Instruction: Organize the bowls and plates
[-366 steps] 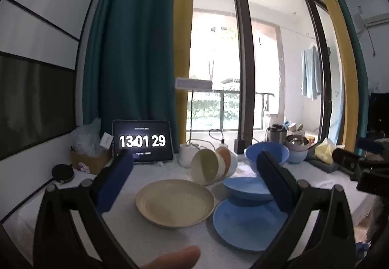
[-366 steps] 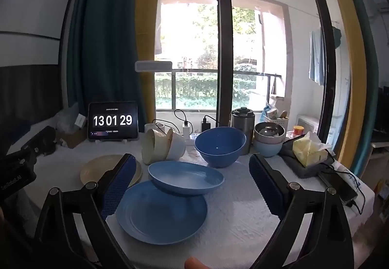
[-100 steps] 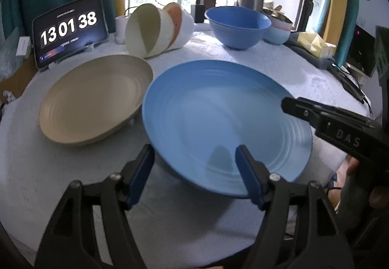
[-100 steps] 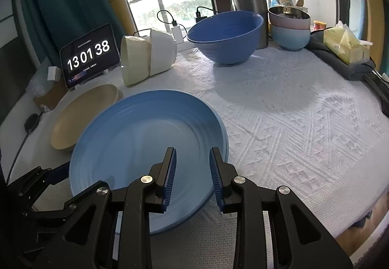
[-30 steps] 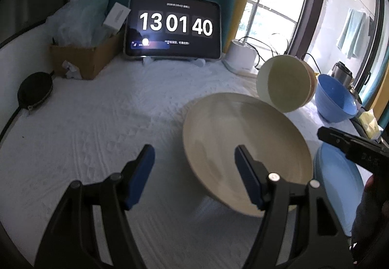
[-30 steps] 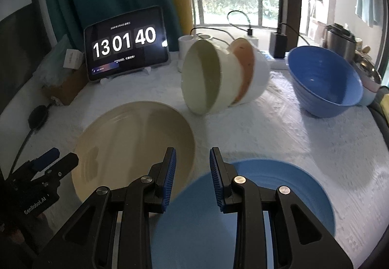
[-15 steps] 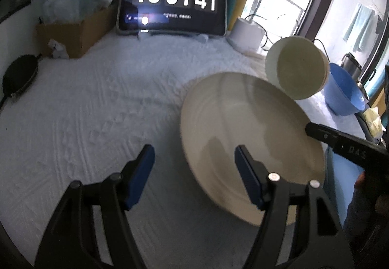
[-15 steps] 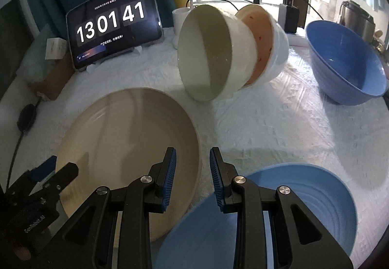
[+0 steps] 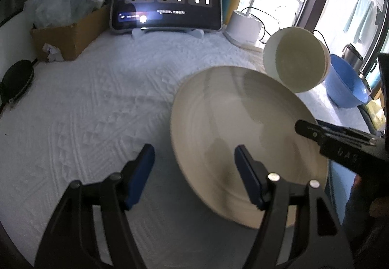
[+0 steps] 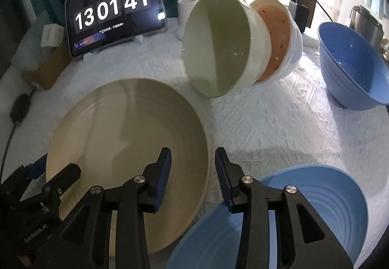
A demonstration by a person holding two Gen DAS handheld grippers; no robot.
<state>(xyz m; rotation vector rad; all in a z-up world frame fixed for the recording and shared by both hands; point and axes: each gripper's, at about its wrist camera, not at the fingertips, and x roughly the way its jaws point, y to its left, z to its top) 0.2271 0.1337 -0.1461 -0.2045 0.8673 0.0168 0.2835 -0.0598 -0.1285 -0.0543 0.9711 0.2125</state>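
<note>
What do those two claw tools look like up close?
Both are matte black plastic frames with silver screw heads and ridged blue pads on the jaws. The left gripper carries pale lettering along its body, seen from the right camera; the right gripper shows faint letters, "DAS".

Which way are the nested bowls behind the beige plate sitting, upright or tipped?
Tipped. The nested bowls lie on their sides on the tablecloth, openings facing the beige plate, so the front bowl's inside shows.
</note>
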